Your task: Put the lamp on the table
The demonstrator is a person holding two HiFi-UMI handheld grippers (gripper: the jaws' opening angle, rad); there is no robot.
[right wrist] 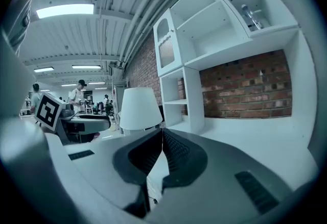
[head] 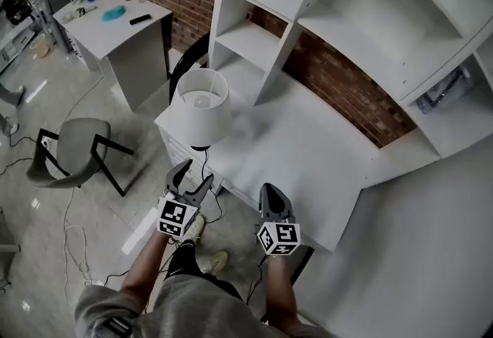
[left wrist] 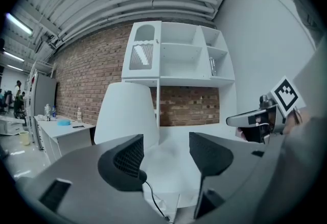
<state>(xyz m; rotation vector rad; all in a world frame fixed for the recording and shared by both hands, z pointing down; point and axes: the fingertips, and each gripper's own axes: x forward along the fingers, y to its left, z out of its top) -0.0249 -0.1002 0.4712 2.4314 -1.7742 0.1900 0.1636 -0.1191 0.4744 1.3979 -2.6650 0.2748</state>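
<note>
Both roughly level near lamp: left gripper jaws apart, empty; right gripper jaws together

White-shaded lamp — upright on the white table, at its left corner

Lamp is showing a white shade over a black base. Tabletop and shelf are showing white. Wall is showing red-brown brickwork. Chair is showing grey.
</note>
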